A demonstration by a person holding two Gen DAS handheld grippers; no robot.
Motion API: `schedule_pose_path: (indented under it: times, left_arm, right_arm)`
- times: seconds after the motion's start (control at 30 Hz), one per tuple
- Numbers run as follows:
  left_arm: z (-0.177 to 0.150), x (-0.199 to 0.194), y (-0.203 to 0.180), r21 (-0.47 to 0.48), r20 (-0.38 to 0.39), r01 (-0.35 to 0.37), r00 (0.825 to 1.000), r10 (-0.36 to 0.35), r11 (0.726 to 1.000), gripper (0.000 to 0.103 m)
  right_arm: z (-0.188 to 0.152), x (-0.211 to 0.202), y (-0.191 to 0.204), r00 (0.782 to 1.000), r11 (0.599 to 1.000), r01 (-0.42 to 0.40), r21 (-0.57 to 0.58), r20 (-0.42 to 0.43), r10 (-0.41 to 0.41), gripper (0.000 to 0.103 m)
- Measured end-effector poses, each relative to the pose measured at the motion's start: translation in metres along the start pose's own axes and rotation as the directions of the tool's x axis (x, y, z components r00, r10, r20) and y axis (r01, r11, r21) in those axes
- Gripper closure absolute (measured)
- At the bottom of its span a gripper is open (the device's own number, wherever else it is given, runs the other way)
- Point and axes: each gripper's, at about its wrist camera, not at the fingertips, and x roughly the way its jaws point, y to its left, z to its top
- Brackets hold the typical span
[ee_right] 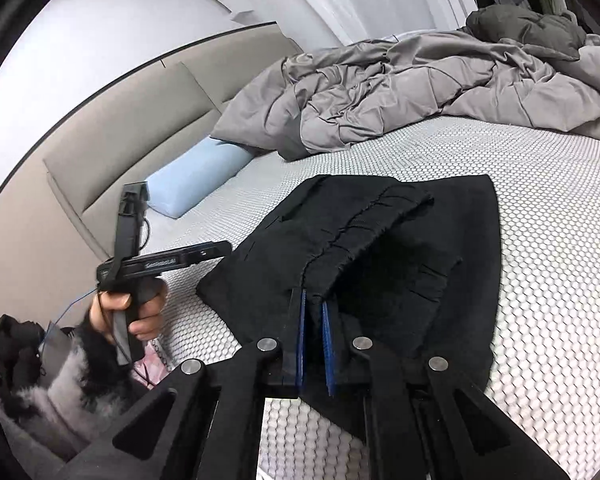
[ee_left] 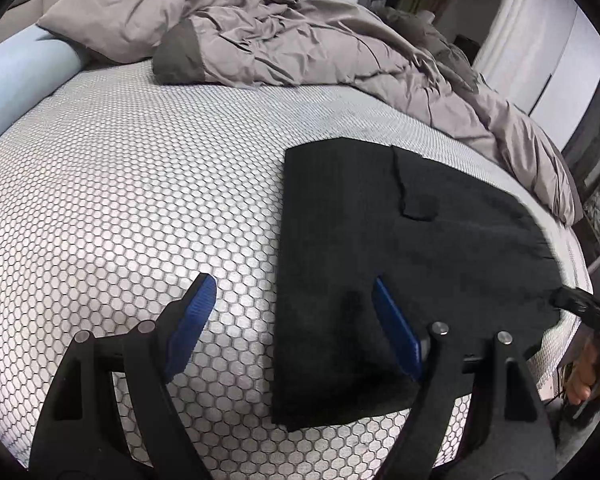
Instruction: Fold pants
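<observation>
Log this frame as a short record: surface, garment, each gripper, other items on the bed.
surface: bed mattress with honeycomb-pattern cover
garment: black pants, partly folded, lying flat on the mattress
right gripper: shut on a lifted edge of the pants
left gripper: open, above the pants' left edge, holding nothing
other items: crumpled grey duvet, light blue pillow

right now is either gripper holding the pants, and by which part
The right gripper is shut on the black pants at the gathered waistband edge. The left gripper is open, holding nothing.

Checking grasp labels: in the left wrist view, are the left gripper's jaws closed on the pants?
No, the left gripper stands wide open above the black pants.
</observation>
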Motion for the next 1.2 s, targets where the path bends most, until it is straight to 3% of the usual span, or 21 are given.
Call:
schedule_pose_path:
  times: [0.13, 0.2, 0.37, 0.43, 0.6, 0.73, 0.83, 0.87, 0.9, 0.93, 1.0, 1.1, 1.2]
  left_arm:
    - [-0.005, 0.009, -0.014, 0.055, -0.023, -0.011, 1.0, 0.012, 0.998, 0.025]
    - [-0.006, 0.01, -0.019, 0.074, -0.023, -0.022, 0.999, 0.024, 0.997, 0.025]
    - [-0.009, 0.011, -0.022, 0.078, -0.021, -0.021, 1.0, 0.023, 0.997, 0.025]
    - [-0.01, 0.012, -0.023, 0.077, -0.027, -0.02, 0.999, 0.022, 0.997, 0.025]
    - [-0.014, 0.011, -0.028, 0.099, -0.027, -0.002, 1.0, 0.005, 0.995, 0.025]
    - [-0.017, 0.013, -0.031, 0.12, -0.042, 0.003, 0.999, 0.002, 0.993, 0.025]
    - [-0.019, 0.015, -0.033, 0.132, -0.049, 0.001, 0.999, 0.005, 0.991, 0.025]
    - [-0.019, 0.016, -0.034, 0.134, -0.05, -0.002, 0.999, 0.009, 0.991, 0.025]
    - [-0.02, 0.016, -0.034, 0.135, -0.05, -0.006, 0.999, 0.013, 0.991, 0.025]
    - [-0.02, 0.016, -0.034, 0.135, -0.05, -0.007, 0.999, 0.014, 0.991, 0.025]
    - [-0.021, 0.015, -0.032, 0.129, -0.05, -0.006, 0.999, 0.013, 0.992, 0.025]
    - [-0.021, 0.012, -0.028, 0.123, -0.043, 0.002, 0.999, 0.004, 0.992, 0.025]
    - [-0.021, 0.01, -0.028, 0.129, -0.038, 0.004, 0.999, 0.001, 0.992, 0.025]
  right_arm:
    - [-0.021, 0.038, -0.032, 0.976, 0.987, 0.149, 0.052, -0.165, -0.139, 0.098]
    - [-0.02, 0.036, -0.034, 0.978, 0.986, 0.152, 0.064, -0.153, -0.141, 0.098]
    - [-0.006, 0.005, -0.034, 0.999, 0.992, 0.035, 0.122, -0.026, -0.032, 0.088]
    - [-0.006, 0.013, -0.038, 0.999, 0.987, -0.006, 0.161, -0.048, 0.014, 0.083]
    - [-0.011, 0.05, -0.047, 0.984, 0.976, 0.021, 0.217, -0.179, 0.019, 0.071]
    - [-0.008, 0.056, -0.052, 0.982, 0.96, -0.064, 0.272, -0.156, 0.11, 0.054]
    - [-0.007, 0.063, -0.05, 0.983, 0.965, -0.056, 0.257, -0.158, 0.099, 0.054]
    - [-0.005, 0.064, -0.048, 0.984, 0.968, -0.048, 0.244, -0.153, 0.087, 0.056]
    - [-0.004, 0.064, -0.045, 0.987, 0.973, -0.031, 0.229, -0.147, 0.066, 0.065]
    - [-0.003, 0.063, -0.043, 0.989, 0.977, -0.019, 0.211, -0.14, 0.05, 0.081]
    - [-0.001, 0.062, -0.039, 0.99, 0.98, -0.031, 0.197, -0.127, 0.057, 0.094]
    - [0.005, 0.041, -0.025, 0.995, 0.987, -0.073, 0.14, -0.056, 0.082, 0.099]
    - [0.004, 0.025, -0.013, 0.99, 0.988, -0.126, 0.088, -0.044, 0.131, 0.099]
